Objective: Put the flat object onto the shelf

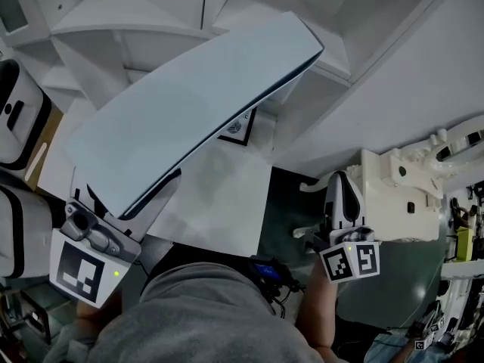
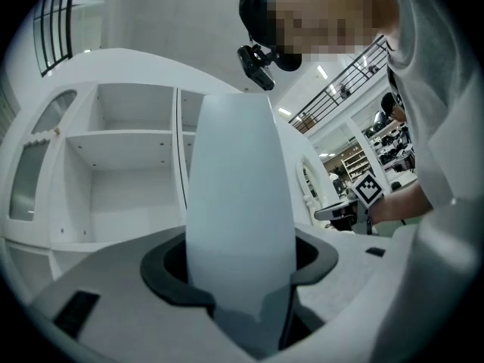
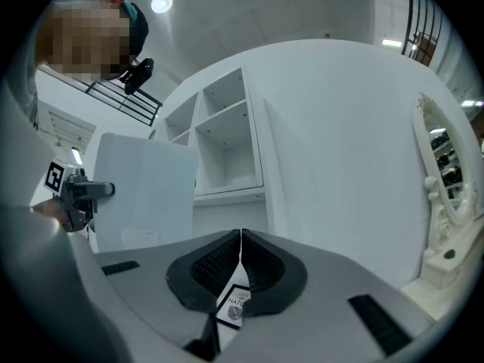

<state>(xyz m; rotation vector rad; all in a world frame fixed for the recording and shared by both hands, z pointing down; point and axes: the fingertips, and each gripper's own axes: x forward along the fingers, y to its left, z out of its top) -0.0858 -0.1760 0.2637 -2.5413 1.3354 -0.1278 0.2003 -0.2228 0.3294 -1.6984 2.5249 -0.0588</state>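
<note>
White shelf (image 1: 136, 21) compartments fill the far side, with a showroom of railings and ceiling lights behind the person in both gripper views. Only the head view shows the whole panel (image 1: 197, 104), a long pale slab slanting from near left up to far right, its far end over the shelf's edge and not resting on it. That view alone also shows a black-framed label (image 1: 238, 129) with a round emblem, peeking out under the panel's right edge, its print too small to read. The left gripper view looks along the panel, which rises upright out of the left claw (image 2: 242, 271). This claw is spread wide and pinches the panel's near end, one pad on each face. The right gripper view shows the panel from the side, off to its left, well apart from the right claw (image 3: 240, 259). That claw is pressed together on a thin card (image 3: 231, 306) caught in its seam. The card bears a leaf emblem and the letters "NATU".
</note>
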